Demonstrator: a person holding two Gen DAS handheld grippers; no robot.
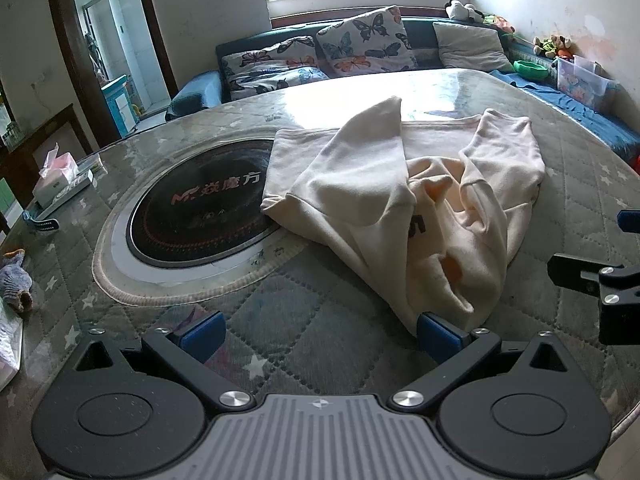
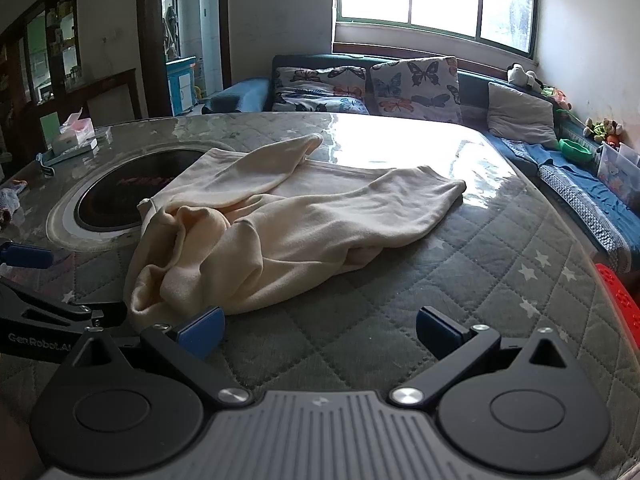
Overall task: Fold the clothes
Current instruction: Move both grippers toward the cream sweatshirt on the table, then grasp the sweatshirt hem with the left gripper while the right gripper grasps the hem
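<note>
Nearest, the left gripper hangs low over the quilted desk with its jaws spread wide and empty; its right blue pad sits just at the near edge of the cloth, at about 4 o'clock in the left wrist view. The right gripper is likewise wide open and holds nothing, its left pad just beside the crumpled near end at 8 o'clock in its own view.

One garment lies past them: a cream sweatshirt, rumpled, both sleeves thrown up toward 12 o'clock, partly covering one round black induction hob set in the desk at 10 o'clock.

By my reading folding has barely begun; the next move calls for each gripper to pinch a near edge and spread the body flat.

Farther off: one tissue box at 9 o'clock, then a sofa with two butterfly cushions and one plain one.
</note>
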